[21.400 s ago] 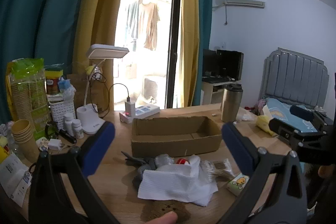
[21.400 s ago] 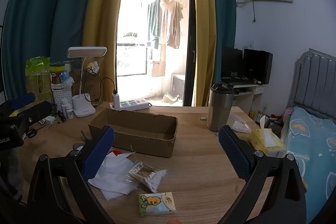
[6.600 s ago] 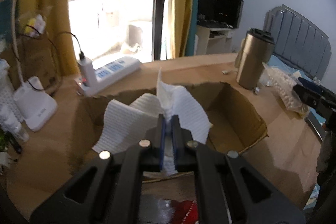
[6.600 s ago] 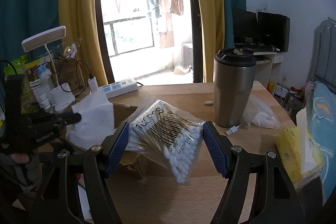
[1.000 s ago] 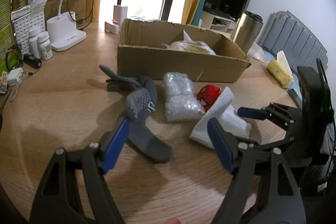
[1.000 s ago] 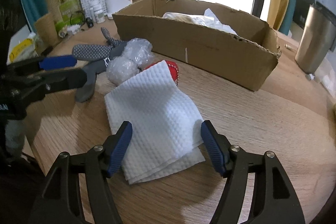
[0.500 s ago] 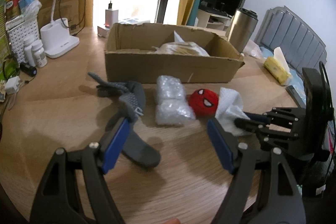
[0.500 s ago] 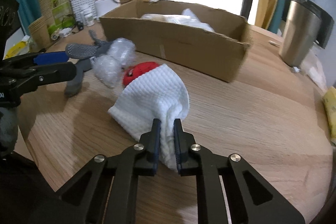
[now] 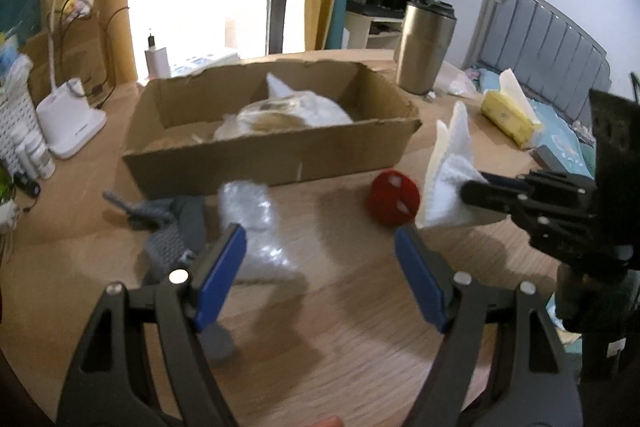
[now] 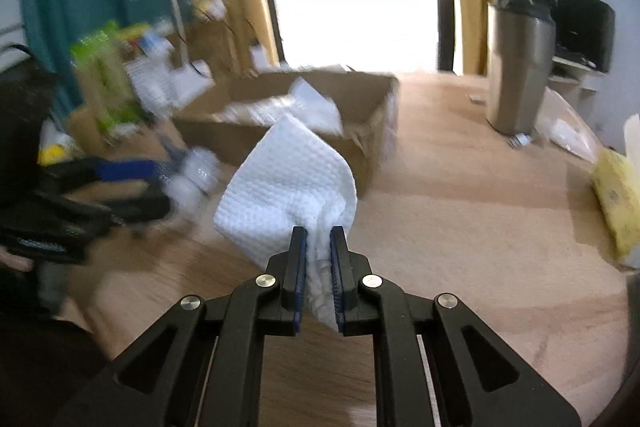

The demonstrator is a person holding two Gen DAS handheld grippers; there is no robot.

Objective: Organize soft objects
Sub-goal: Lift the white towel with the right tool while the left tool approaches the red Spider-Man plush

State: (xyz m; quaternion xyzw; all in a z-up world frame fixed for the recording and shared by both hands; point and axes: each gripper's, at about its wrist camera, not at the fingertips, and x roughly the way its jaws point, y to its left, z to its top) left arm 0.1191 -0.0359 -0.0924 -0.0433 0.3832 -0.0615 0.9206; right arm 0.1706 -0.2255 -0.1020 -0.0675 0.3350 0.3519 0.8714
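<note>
While the right gripper (image 10: pixel 318 247) has its 2 fingers pinched tight on a white waffle-textured cloth (image 10: pixel 288 183), the cloth hangs off the wooden table (image 10: pixel 460 227), puffed out in front of the fingertips. From the left wrist view you can see that same cloth (image 9: pixel 450 163) sticking up past the right gripper (image 9: pixel 474 189), just beside a red plush ball (image 9: pixel 394 199) that sits on the table (image 9: pixel 340 307) in front of the cardboard box (image 9: pixel 272 151).

Left gripper (image 9: pixel 320 267) is spread wide, nothing between its blue pads, hovering low over the tabletop. Right by its left finger there's a crinkly clear plastic bag (image 9: pixel 252 223), and next to that a grey glove (image 9: pixel 168 227), both lying just in front of the box.

Inside the box there's already a bag of cotton swabs (image 9: pixel 280 115) with something white poking up behind it. Box (image 10: pixel 304 123) shows in the right wrist view too, pretty blurry though.

Other stuff around: steel tumbler (image 9: pixel 426 47) behind the box on the right, yellow tissue pack (image 9: pixel 508 111) further right, white desk lamp (image 9: pixel 68 123) on the left.
</note>
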